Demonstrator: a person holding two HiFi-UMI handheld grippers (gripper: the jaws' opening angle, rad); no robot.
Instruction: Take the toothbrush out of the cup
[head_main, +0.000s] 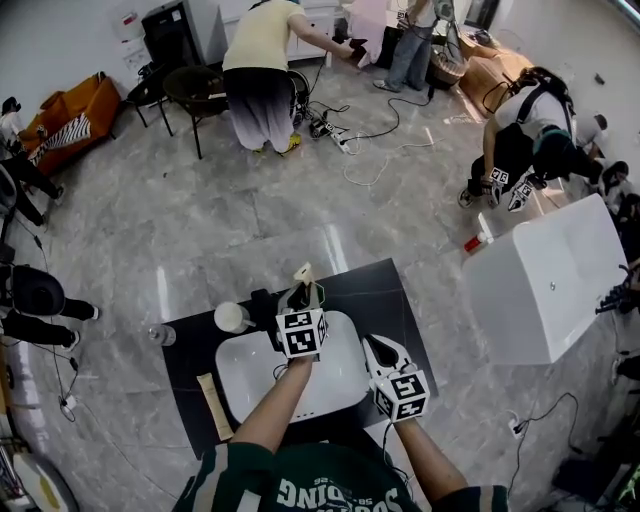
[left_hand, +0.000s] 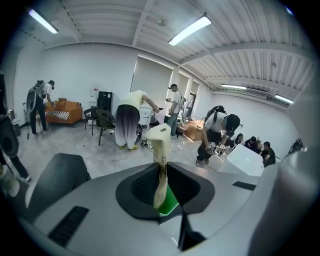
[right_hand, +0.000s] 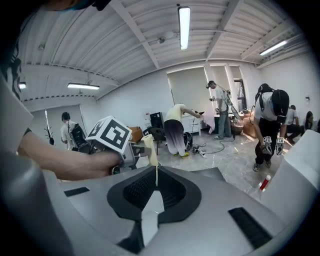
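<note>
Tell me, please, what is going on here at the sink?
A person stands over a white basin on a black table, with a gripper in each hand. The left gripper has its fingers closed on a toothbrush in cream wrapping, held upright; the toothbrush's lower end is hidden. The right gripper hangs beside it over the basin, fingers together with nothing between them. Other people are busy elsewhere in the room.
</note>
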